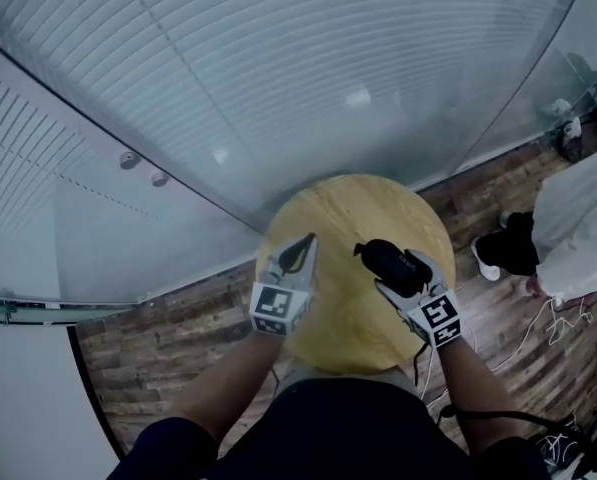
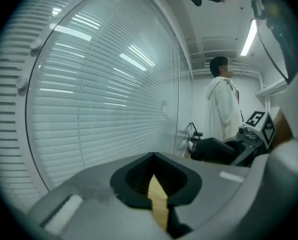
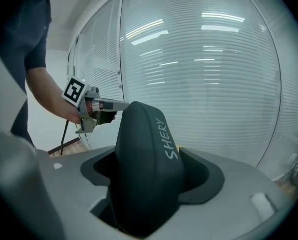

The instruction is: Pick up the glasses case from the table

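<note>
My right gripper (image 1: 396, 270) is shut on the black glasses case (image 1: 388, 261) and holds it above the right half of the round wooden table (image 1: 343, 213). In the right gripper view the case (image 3: 146, 164) stands on end between the jaws, with white lettering on its side. My left gripper (image 1: 304, 248) hovers over the table's left half with its jaws together and nothing in them. Only a thin sliver of table shows between the jaws of the left gripper (image 2: 156, 186) in its own view. From there the case (image 2: 213, 149) shows at the right.
A curved glass wall with white blinds (image 1: 278, 68) runs just behind the table. A person in a white coat (image 1: 578, 228) stands at the right on the wooden floor. Cables (image 1: 563, 318) lie on the floor near that person.
</note>
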### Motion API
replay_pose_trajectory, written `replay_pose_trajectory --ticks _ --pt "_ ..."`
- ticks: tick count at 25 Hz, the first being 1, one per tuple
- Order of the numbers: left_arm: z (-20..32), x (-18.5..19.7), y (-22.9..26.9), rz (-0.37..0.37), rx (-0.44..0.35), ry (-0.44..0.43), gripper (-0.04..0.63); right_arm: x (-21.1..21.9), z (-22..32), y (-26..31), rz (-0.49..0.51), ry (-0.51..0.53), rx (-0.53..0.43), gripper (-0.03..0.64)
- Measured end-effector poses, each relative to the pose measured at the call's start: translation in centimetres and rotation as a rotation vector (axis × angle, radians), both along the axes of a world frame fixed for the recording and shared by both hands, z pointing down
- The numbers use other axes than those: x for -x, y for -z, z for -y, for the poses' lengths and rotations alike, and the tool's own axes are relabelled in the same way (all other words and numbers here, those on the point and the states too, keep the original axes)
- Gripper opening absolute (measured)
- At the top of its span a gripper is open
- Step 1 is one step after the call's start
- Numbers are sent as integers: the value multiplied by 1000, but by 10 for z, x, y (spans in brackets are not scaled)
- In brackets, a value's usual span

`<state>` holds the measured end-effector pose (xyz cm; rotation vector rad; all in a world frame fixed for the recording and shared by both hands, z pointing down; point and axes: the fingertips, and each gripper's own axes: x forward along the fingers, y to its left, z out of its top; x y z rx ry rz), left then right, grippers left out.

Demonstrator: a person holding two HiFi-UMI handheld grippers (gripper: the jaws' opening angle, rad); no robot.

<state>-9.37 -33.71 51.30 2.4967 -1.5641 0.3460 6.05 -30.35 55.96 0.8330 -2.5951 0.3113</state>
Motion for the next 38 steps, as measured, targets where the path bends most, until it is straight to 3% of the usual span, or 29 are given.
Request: replay_pose_trajectory --ticks 8,13,20,38 --pt "-11 -12 51 -42 -64 3 3 -19 -4 59 97 -105 -55 370" --pt "-26 -18 94 -24 -120 -5 3 -33 -12 107 168 -152 -121 370" --pt "-16 2 97 -17 -155 -25 3 -25 4 130 213 -233 -199 365" --pt "-14 -21 105 -36 -167 -102 3 -34 -4 153 252 -272 -234 362"
